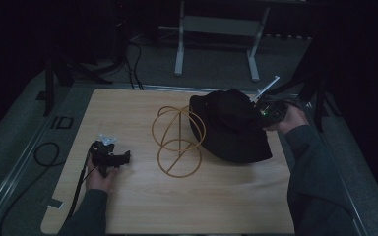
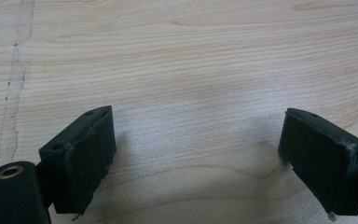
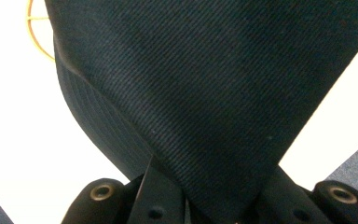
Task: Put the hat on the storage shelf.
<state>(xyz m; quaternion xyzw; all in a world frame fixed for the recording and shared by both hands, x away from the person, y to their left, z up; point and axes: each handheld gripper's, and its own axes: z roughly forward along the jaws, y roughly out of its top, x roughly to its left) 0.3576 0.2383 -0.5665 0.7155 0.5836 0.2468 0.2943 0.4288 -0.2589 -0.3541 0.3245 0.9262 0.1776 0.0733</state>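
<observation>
Item 1: left gripper (image 1: 109, 160), low over the desk (image 2: 191, 56). Fingers (image 2: 81, 158) spread wide, bare wood grain between them, nothing touched; judged idle, parked clear of the work.

Item 2: right gripper (image 1: 269, 111), at the desk's far right. Fingers pressed together, pinching a fold of the black hat (image 3: 200, 93); the cloth fans out beyond the fingertips, brim (image 1: 236, 147) draping to the desk. Judged gripped at the edge so the crown can swing over the stand.

Item 3: wire hat stand (image 1: 177, 140), gold loops, upright, just beyond the hat's far edge. Holds nothing; hat touches or overlaps its side, not seated on it.
</observation>
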